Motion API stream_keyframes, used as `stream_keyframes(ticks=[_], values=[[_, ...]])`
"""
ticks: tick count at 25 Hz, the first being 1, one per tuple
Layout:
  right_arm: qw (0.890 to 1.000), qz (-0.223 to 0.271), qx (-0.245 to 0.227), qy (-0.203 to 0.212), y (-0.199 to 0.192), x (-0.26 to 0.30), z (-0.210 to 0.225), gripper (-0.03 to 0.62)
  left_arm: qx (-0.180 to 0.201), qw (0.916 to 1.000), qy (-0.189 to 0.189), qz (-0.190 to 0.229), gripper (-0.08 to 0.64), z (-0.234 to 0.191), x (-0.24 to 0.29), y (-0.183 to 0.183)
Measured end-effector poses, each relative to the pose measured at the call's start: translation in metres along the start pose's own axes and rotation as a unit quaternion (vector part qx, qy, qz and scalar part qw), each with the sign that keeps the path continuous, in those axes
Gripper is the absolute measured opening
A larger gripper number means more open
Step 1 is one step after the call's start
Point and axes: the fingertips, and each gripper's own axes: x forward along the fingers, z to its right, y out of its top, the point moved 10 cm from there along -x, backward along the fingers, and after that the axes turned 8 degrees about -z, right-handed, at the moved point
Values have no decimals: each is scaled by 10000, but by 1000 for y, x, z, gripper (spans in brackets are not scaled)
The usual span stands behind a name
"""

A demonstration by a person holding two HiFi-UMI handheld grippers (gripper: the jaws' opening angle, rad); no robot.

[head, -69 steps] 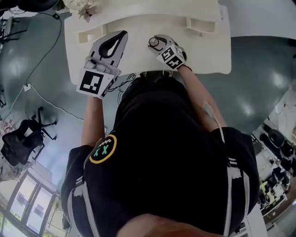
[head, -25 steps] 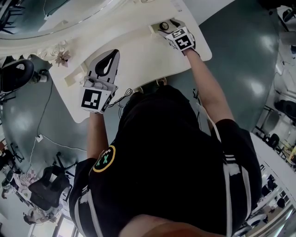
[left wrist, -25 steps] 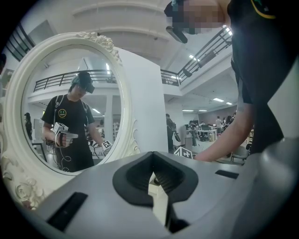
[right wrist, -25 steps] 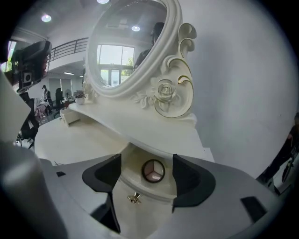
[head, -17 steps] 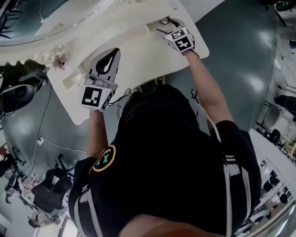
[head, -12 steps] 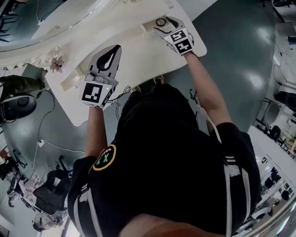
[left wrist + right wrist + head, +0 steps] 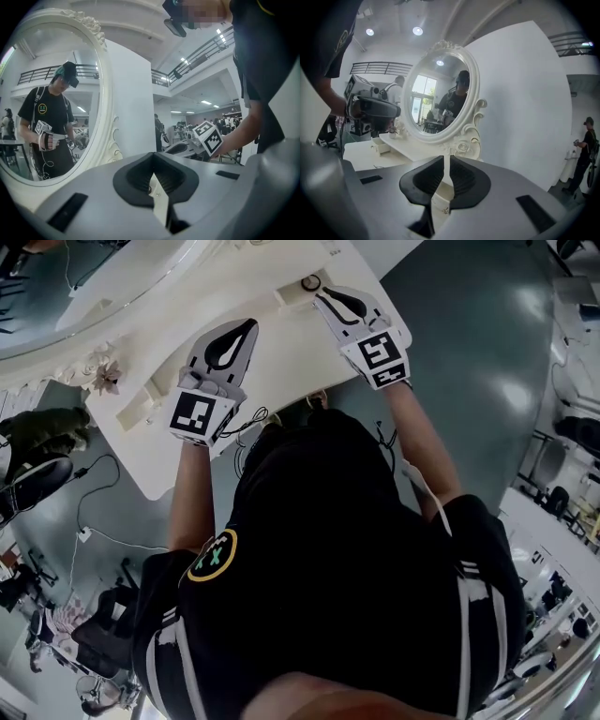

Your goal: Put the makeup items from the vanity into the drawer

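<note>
A small round makeup item (image 7: pixel 309 282) with a dark rim lies in the little white drawer (image 7: pixel 292 293) at the vanity's right end. My right gripper (image 7: pixel 322 294) hangs just short of that drawer and apart from the item. Its jaws are closing to a thin slit with nothing between them. In the right gripper view the right gripper (image 7: pixel 443 161) points at the mirror, and the drawer front (image 7: pixel 440 199) shows below the jaws. My left gripper (image 7: pixel 246 326) hovers over the vanity top (image 7: pixel 272 357), shut and empty. The left gripper (image 7: pixel 152 169) faces the mirror too.
An oval mirror (image 7: pixel 436 98) in a carved white frame stands at the back of the vanity. A second small drawer (image 7: pixel 141 409) and a flower ornament (image 7: pixel 101 379) sit at the left end. A thin cable (image 7: pixel 251 418) hangs at the front edge.
My right gripper has pulled back from the right-hand drawer toward me, its jaws have come together, and the round item stays behind in the drawer. The left gripper has held its place.
</note>
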Motion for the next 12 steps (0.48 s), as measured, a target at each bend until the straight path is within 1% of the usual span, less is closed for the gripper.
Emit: stream_keyframes(ticks=[1,2,5,7,8,10,11,12], values=[[10000,73,-19,-15,4,-6,-3,44,5,10000,-23,40,18,0,2,1],[9999,137,-42,-25,8,-12,-7,30,56,10000,-44,29,19,0,3,0],[9993,354,-91,3,21,-29,-14,23,209,9997,-101,99,18,0,6,1],[9976,671,-140,80,33,-40,-20,23,259,9995,-125,138,20,1,7,3],[9957,906,-150,142,41,-46,-23,23,170,9996,-139,198,18,3,7,10],[9911,1297,-71,278,58,-56,-31,21,-136,9993,-157,327,18,7,5,26],[9894,1410,-19,338,66,-60,-36,21,-208,9989,-168,377,19,8,3,31],[9883,1478,13,384,72,-62,-40,21,-202,9988,-180,411,18,9,2,35]])
